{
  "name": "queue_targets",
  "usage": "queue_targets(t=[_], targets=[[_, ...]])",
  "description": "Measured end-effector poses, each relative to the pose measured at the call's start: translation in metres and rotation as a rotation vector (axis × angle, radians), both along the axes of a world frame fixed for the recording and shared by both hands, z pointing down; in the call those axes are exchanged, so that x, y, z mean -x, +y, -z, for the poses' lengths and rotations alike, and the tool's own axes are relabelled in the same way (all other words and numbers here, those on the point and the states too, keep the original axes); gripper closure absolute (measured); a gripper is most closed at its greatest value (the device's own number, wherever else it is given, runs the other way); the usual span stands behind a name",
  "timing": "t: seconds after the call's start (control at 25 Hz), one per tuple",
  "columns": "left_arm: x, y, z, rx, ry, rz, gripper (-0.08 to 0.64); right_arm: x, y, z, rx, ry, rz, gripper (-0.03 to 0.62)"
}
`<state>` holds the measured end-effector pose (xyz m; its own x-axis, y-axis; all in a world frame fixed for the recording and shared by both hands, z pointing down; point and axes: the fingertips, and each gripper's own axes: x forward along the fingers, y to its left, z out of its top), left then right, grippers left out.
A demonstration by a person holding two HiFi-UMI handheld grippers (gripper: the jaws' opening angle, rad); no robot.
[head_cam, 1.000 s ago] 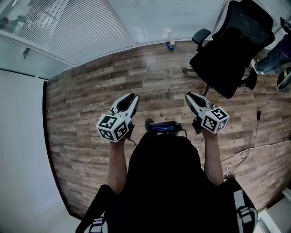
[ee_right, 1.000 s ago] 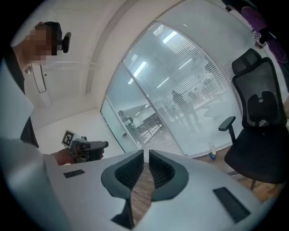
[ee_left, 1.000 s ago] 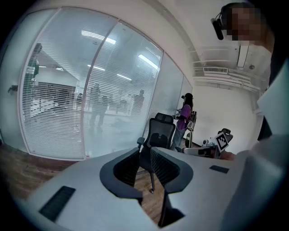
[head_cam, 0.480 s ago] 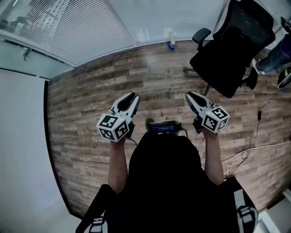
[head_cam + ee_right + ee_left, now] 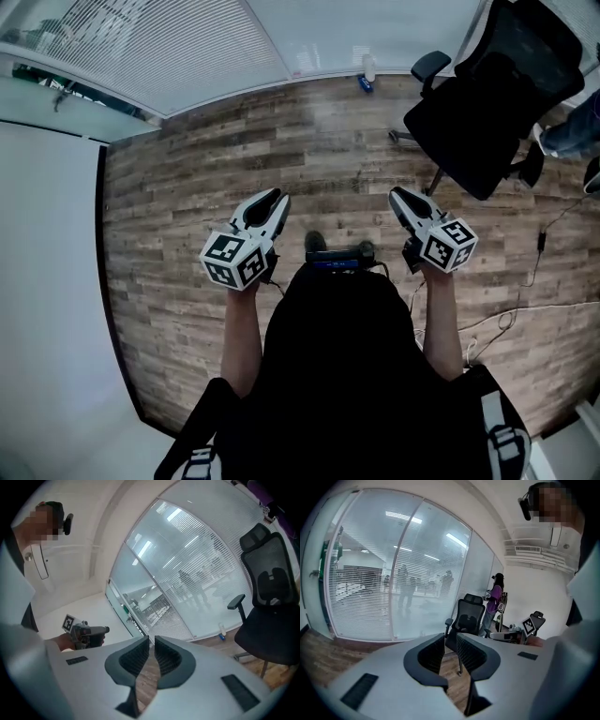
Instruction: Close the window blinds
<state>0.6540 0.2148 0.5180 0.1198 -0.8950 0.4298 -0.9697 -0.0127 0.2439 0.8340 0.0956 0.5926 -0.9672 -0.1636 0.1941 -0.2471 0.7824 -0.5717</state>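
Above the wood floor, left gripper and right gripper point forward, both jaws together, empty.

Cool, even light comes through the blinds and glass at eleven to twelve o'clock in the head view. Pale glare lies on the floor below. Fisheye bending warps all edges, and the gripper views' corners go black.
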Motion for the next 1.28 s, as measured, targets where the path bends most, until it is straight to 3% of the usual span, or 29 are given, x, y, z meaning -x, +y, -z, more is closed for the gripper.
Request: queue_targets(t=[0.36, 0.72, 0.96, 1.28], targets=[[0.016, 0.034, -0.015, 0.015, 0.006, 0.073, 0.468, 0.02, 0.018, -0.02, 0.018, 0.018, 0.054, 0.548], [0.077, 0.068, -0.027, -0.038, 0.077, 0.131, 0.468, 0.083, 0.04, -0.023, -0.028, 0.092, 0.107, 0.548], [0.163, 0.118, -0.002, -0.191, 0.176, 0.184, 0.468, 0.176, 0.083, -0.007, -0.062, 0.106, 0.145, 0.548], [0.265, 0.164, 0.036, -0.385, 0.228, 0.182, 0.468, 0.312, 0.147, 0.042, -0.165, 0.046, 0.219, 0.546]])
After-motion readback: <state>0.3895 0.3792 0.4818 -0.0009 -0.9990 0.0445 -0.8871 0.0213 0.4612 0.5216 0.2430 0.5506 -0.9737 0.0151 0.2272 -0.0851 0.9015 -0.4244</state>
